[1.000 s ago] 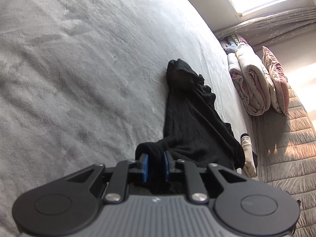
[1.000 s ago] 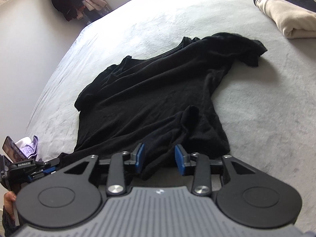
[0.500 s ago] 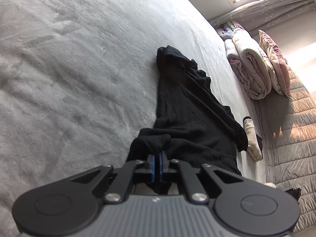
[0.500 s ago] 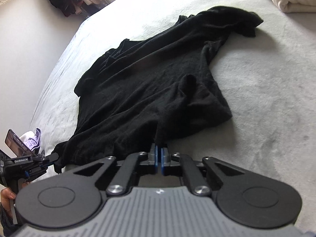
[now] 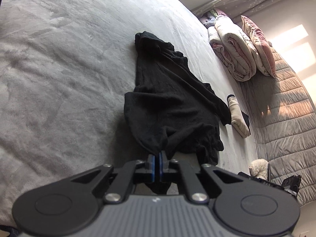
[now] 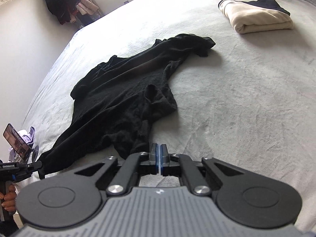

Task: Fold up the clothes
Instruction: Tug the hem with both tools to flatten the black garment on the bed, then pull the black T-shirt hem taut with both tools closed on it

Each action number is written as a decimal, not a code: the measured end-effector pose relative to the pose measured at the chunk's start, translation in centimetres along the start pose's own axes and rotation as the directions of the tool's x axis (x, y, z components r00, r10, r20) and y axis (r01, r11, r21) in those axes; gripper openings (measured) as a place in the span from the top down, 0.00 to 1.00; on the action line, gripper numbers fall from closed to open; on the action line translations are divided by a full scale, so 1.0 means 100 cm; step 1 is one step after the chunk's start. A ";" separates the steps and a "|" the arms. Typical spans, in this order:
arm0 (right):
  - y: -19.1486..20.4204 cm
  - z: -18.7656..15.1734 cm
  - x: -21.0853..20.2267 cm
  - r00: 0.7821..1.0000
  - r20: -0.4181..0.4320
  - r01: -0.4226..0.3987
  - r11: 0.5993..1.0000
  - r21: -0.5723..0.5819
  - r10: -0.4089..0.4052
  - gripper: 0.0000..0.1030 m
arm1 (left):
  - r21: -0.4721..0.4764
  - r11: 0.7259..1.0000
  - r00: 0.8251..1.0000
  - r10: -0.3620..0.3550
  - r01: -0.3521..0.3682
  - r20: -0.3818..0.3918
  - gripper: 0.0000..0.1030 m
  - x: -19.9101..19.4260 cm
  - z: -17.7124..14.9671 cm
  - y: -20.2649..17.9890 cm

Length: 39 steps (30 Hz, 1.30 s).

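Lying crumpled across the middle of the bed (image 6: 246, 102), the black garment (image 6: 122, 90) stretches from a bunched far end down to its near hem, which is lifted at two places. In the left wrist view the left hand-held gripper (image 5: 157, 159) has its blue pads pressed together on a pinch of the hem, and the cloth (image 5: 167, 102) rises in a taut cone from the bed to that pinch, with more of it hanging below the fingers. In the right wrist view the right hand-held gripper (image 6: 158, 154) also has its pads drawn together; a fold of the hem hangs just to the left of them, but whether any cloth is caught between them cannot be told. At the far left of that view the left hand-held gripper (image 6: 38, 165) shows again, clamped on the garment's other corner, with a phone (image 6: 16, 140) mounted on it and a person's hand (image 6: 7, 195) around its grip. Well apart from the black garment, toward the far right, a folded cream garment (image 6: 258, 19) rests on the grey bed cover. In the left wrist view, rolled quilts (image 5: 233, 57) and a pink pillow (image 5: 258, 45) are stacked at the far side, beside a quilted grey mattress pad (image 5: 286, 118).
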State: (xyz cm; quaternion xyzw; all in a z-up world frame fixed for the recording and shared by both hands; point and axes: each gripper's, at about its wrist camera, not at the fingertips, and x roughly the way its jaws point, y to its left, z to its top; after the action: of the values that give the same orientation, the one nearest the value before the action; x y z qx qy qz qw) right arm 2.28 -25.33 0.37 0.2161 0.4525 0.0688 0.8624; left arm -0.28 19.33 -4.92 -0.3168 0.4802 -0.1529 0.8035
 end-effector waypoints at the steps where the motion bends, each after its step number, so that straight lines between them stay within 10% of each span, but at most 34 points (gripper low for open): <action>1: 0.000 -0.001 0.001 1.000 0.000 -0.001 1.000 0.005 0.001 0.88 | 0.002 1.000 1.000 0.007 -0.007 -0.001 0.96 0.000 -0.001 0.000; 4: 0.000 -0.005 0.007 1.000 -0.001 -0.002 1.000 0.019 0.002 0.84 | 0.009 1.000 1.000 0.027 -0.027 -0.002 0.95 0.000 -0.004 0.001; 7: -0.001 -0.008 0.018 1.000 -0.003 0.008 1.000 0.027 -0.008 0.60 | 0.016 0.999 0.999 0.048 -0.048 -0.003 0.79 0.000 -0.007 0.001; 18: 0.010 -0.010 0.057 0.998 -0.038 -0.041 0.998 0.042 0.043 0.60 | 0.020 0.995 0.994 0.096 -0.095 -0.046 0.58 0.017 -0.013 0.006; 25: 0.022 -0.009 0.079 0.997 -0.065 -0.050 0.999 0.019 0.051 0.61 | 0.010 0.994 0.991 0.113 -0.112 -0.070 0.60 0.039 -0.020 0.010; 29: 0.026 -0.010 0.086 0.997 -0.078 -0.030 0.999 -0.015 0.028 0.97 | 0.035 0.992 0.989 0.120 -0.118 -0.082 0.86 0.048 -0.023 0.004; 39: 0.013 -0.004 0.008 1.000 -0.015 0.003 0.999 -0.046 -0.003 0.97 | 0.017 1.000 0.996 -0.022 0.023 -0.085 0.95 0.009 -0.029 -0.006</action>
State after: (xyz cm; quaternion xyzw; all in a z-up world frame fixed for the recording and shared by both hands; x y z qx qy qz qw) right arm 2.54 -23.79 0.11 0.1949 0.4575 0.0795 0.8639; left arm -2.34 17.27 -6.14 -0.3083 0.5090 -0.1795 0.7834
